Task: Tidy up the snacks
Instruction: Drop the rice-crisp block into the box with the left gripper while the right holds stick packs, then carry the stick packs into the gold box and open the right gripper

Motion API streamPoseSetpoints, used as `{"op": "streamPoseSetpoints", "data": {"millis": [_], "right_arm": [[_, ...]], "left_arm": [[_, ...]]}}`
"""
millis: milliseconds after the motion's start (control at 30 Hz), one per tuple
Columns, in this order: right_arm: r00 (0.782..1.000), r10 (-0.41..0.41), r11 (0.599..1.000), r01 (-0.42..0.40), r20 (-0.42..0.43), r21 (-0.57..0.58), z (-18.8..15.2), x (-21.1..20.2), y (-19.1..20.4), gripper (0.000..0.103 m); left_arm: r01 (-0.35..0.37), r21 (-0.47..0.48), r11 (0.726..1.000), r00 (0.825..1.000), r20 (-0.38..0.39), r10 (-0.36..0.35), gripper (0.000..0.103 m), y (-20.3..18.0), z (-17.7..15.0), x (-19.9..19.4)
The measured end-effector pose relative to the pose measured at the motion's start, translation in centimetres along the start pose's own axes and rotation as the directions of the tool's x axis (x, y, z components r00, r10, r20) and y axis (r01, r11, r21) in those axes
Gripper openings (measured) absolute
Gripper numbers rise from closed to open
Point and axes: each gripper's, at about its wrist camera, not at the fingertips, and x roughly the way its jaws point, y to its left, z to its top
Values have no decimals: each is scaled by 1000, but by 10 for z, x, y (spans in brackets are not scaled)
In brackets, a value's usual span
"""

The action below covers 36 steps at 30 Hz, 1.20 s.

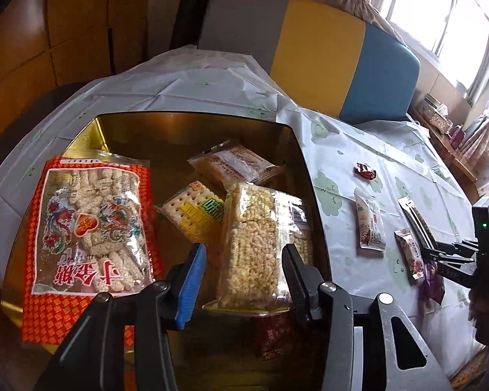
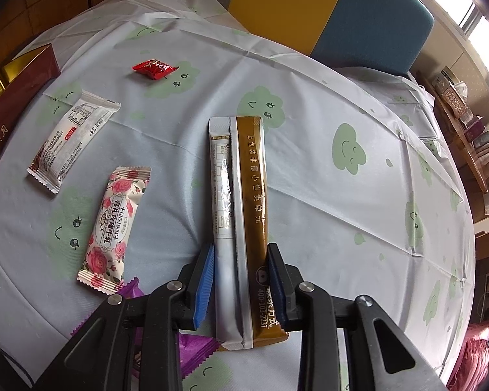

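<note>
Evidently the right gripper [image 2: 239, 275] is pinching the long brown-and-silver foil stick sachet [image 2: 241, 202] near its lower end, right of the rose-printed white wrapper [image 2: 112, 224], while the half-open left gripper [image 1: 244, 280] is straddling the crumbly, fragile puffed-rice bar [image 1: 254, 241], apparently unpressed.

Gold tin [image 1: 296, 137] holds five snack packs (one upright); long brown-silver sachet [image 2: 241, 215] lies on the cloth.

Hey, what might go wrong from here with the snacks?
1. The right gripper pinches the long stick pack only near one end, so it may droop or slip when lifted.
2. The left gripper straddles the puffed rice bar leaning in the tin; closing could crush or topple it.
</note>
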Motion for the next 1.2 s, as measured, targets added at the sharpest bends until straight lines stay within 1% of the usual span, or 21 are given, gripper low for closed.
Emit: {"op": "streamPoseSetpoints", "data": {"millis": [133,233,367,433,500,600,767,867,1100,1200], "right_arm": [[1000,0,1000,0,-1,4,1,1,-1,31],[1000,-1,1000,1,-1,8,1,1,-1,30],[1000,1,1000,-1,-2,26,1,1,-1,29],[1000,6,999,-6,-3,42,1,0,-3,28],[1000,17,998,-17,-3,62,3,0,-5,26],[999,45,993,-45,0,111,5,-1,-10,26],[994,97,976,-103,39,191,7,-12,-17,26],[990,135,961,-143,48,235,7,-15,-19,26],[987,146,953,-160,72,255,4,-28,-13,26],[982,139,943,-172,131,285,3,-47,-12,26]], "left_arm": [[-37,1,999,999,-9,37,50,11,-11,-9],[-63,14,998,998,0,63,50,15,-18,-18],[-101,21,995,995,-7,101,51,20,-25,-21],[-121,20,992,993,-12,121,51,23,-28,-21],[-125,5,992,992,-10,125,51,28,-30,-24],[-134,-16,991,991,-15,133,51,35,-31,-25],[-158,-29,987,987,-11,158,51,44,-33,-28],[-161,-38,986,987,-11,161,51,50,-33,-29],[-175,-56,983,985,-8,175,51,58,-34,-31],[-191,-52,980,981,0,192,51,59,-35,-32]]}}
